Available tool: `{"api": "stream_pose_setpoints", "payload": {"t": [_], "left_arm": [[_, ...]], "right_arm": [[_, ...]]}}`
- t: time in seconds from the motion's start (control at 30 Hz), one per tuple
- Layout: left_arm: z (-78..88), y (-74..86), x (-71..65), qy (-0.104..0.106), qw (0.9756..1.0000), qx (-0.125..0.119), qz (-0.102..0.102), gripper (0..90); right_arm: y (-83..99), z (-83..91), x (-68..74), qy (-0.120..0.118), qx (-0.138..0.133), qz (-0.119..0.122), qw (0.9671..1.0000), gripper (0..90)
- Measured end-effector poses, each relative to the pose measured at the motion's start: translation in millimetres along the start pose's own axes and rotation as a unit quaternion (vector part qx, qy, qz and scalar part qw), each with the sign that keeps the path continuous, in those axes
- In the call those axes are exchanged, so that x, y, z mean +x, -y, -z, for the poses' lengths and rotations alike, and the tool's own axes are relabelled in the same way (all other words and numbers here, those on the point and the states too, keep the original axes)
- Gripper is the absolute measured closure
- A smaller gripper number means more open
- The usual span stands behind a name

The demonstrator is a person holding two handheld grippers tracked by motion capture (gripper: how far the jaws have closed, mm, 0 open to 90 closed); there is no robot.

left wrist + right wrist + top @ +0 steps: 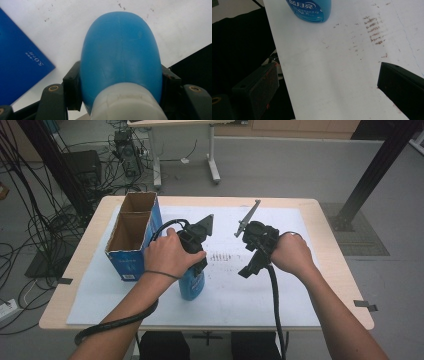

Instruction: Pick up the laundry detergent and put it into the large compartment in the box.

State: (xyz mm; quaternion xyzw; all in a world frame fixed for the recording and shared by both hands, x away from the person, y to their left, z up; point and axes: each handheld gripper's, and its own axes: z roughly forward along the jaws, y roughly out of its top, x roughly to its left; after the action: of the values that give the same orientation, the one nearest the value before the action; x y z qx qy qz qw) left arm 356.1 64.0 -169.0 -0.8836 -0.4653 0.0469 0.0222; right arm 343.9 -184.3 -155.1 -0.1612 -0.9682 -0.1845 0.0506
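A blue plastic bottle (pixel 192 284) with a white neck stands on the white sheet (pixel 235 295) near the table's front, left of centre. My left gripper (pixel 196 251) is clamped on its upper part from above. In the left gripper view the bottle (pixel 121 52) bulges between the two black pads (pixel 72 87), which press its sides. My right gripper (pixel 252 267) hovers to the right of the bottle, jaws wide apart and nothing between them. The right gripper view looks down past its fingers (pixel 259 87) at the sheet, with the bottle's base (pixel 310 10) at the top edge.
An open blue cardboard box (pixel 131 237) with two compartments stands at the table's left, close to the bottle; its blue side (pixel 20 65) lies beside my left jaw. Brown scuff marks (pixel 220 256) stain the sheet's middle. Cables and table legs crowd the floor behind.
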Motion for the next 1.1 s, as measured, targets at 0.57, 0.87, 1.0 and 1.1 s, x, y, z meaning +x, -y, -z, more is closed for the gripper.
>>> {"api": "stream_pose_setpoints", "payload": {"t": [0.57, 0.87, 1.0, 1.1], "left_arm": [[-0.5, 0.2, -0.7, -0.001, 1.0000, -0.001, 0.000, 37.1], [-0.3, -1.2, -0.8, -0.003, 1.0000, 0.003, -0.004, 37.1], [-0.3, -1.0, -0.8, -0.003, 1.0000, 0.003, -0.004, 37.1], [-0.3, -1.4, -1.5, -0.004, 1.0000, 0.004, -0.003, 37.1]], "right_arm": [[-0.5, -0.9, 0.1, -0.001, -0.003, 0.000, 1.0000, 3.5], [2.0, -1.3, -1.2, -0.001, -0.010, 0.008, 0.9999, 3.4], [2.5, -0.6, -1.3, -0.001, -0.009, 0.006, 0.9999, 3.5], [2.4, -0.5, -1.0, 0.000, -0.009, 0.007, 0.9999, 3.5]]}}
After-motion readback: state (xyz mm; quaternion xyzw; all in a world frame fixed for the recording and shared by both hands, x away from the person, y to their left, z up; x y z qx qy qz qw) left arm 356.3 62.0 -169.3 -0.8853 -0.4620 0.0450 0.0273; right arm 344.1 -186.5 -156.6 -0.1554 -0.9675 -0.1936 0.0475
